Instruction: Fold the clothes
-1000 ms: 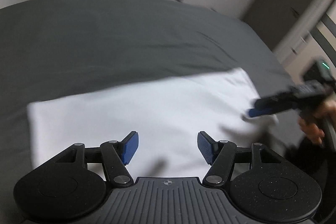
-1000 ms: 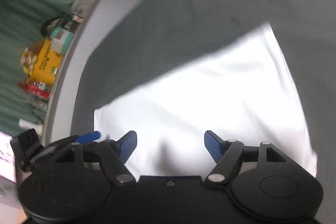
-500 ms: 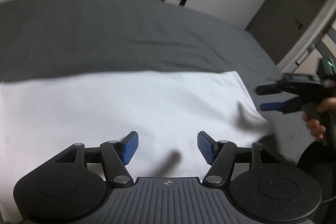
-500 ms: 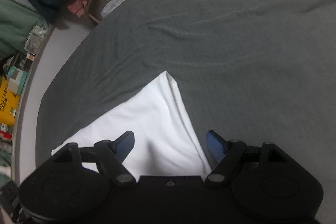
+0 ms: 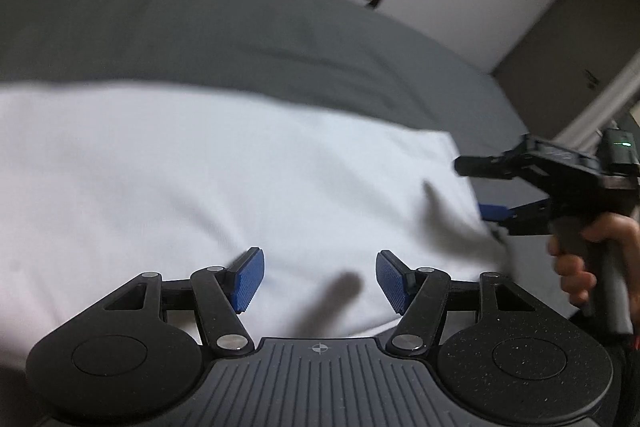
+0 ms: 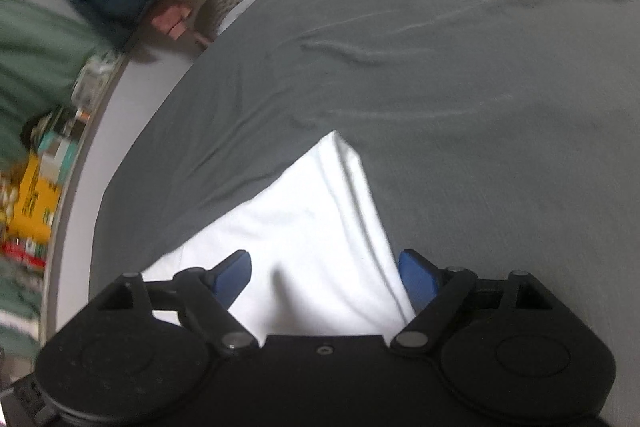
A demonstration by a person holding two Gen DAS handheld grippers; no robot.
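1. White garment (image 5: 224, 179) lies spread flat on the bed (image 5: 240, 39), grey sheet; it looks already folded into a rectangle, type unclear (shirt or similar).
2. Left hand-held gripper (image 5: 319, 281): jaws apart, nothing between the blue pads (image 5: 249, 279); it hovers above the garment's near edge, cloth ahead of and under the fingers.
3. Right hand-held gripper (image 6: 323, 281): jaws wide apart, empty; a garment corner (image 6: 334, 147) points away ahead of it, and the garment's right edge runs just beside the right pad (image 6: 416, 277).
4. In the left wrist view the right hand-held gripper (image 5: 486, 189) sits right of the left one, at the garment's right edge, held by the person's hand (image 5: 580, 263). One finger seems above the cloth level, one below; cannot tell if it touches the fabric.
5. Step judged: lining up both grippers for a grab on the right/near edge for the next fold.
6. Risks:
   - Pinching the top layer only would make the stack peel apart and ruin the fold.
   - A lower finger digging in could catch the grey sheet along with the garment; the sheet is already wrinkled ahead of the right gripper.
   - Uneven grab points left versus right would give a skewed fold line.
   - Thin, limp cloth may slip from a shallow pinch at the edge.
7. Left view is motion-blurred, so edge detail is unreliable.
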